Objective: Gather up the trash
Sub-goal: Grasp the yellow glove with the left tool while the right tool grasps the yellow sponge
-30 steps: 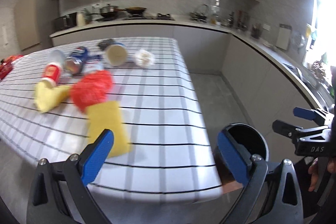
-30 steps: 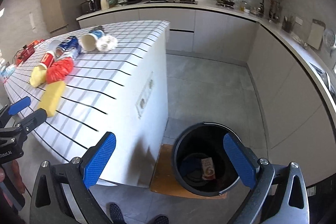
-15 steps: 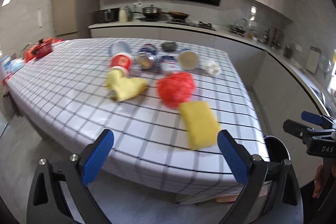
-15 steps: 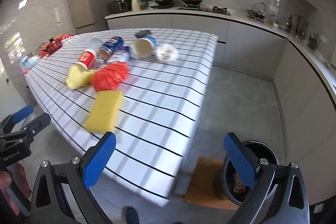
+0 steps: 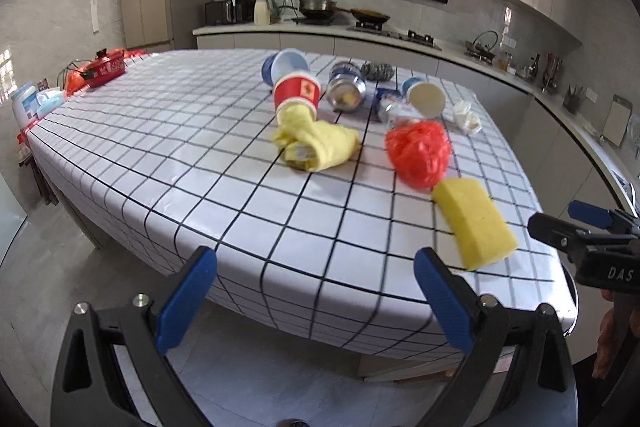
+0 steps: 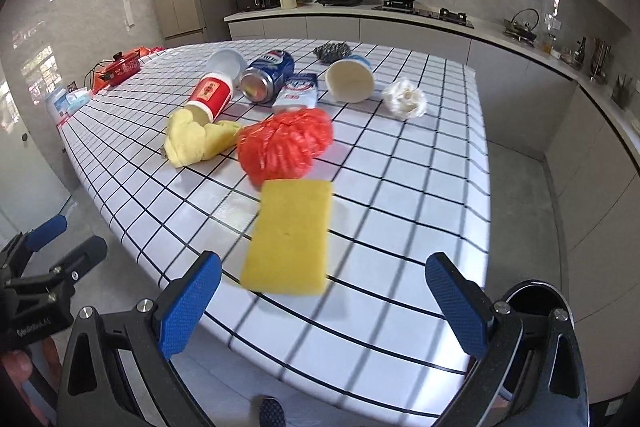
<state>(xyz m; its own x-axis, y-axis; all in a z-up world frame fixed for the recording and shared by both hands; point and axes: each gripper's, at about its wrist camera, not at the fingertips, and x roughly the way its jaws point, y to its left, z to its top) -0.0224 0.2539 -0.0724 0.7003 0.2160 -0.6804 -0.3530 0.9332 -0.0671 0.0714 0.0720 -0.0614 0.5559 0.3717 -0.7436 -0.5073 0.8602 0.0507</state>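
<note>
Trash lies on a checked table [image 5: 192,131]: a yellow sponge [image 6: 290,237] nearest the edge, also in the left wrist view [image 5: 474,225], a red plastic bag [image 6: 286,145], a yellow cloth [image 6: 196,141], a red paper cup [image 6: 212,93], a blue can [image 6: 268,75], a white cup [image 6: 350,79] and crumpled white paper [image 6: 404,99]. My right gripper [image 6: 324,301] is open and empty, just short of the sponge. My left gripper [image 5: 316,299] is open and empty at the table's near edge. A black bin [image 6: 536,299] stands on the floor at the right.
A steel scourer [image 6: 332,51] and a small packet [image 6: 298,91] lie among the trash. A red pot [image 5: 104,67] and tissue packs [image 5: 36,99] sit at the table's far left. Kitchen counters [image 5: 400,39] run along the back and right walls.
Both grippers have swung left from the bin toward the table and risen. The trash now fills both views. The bin has slid to the right edge.
</note>
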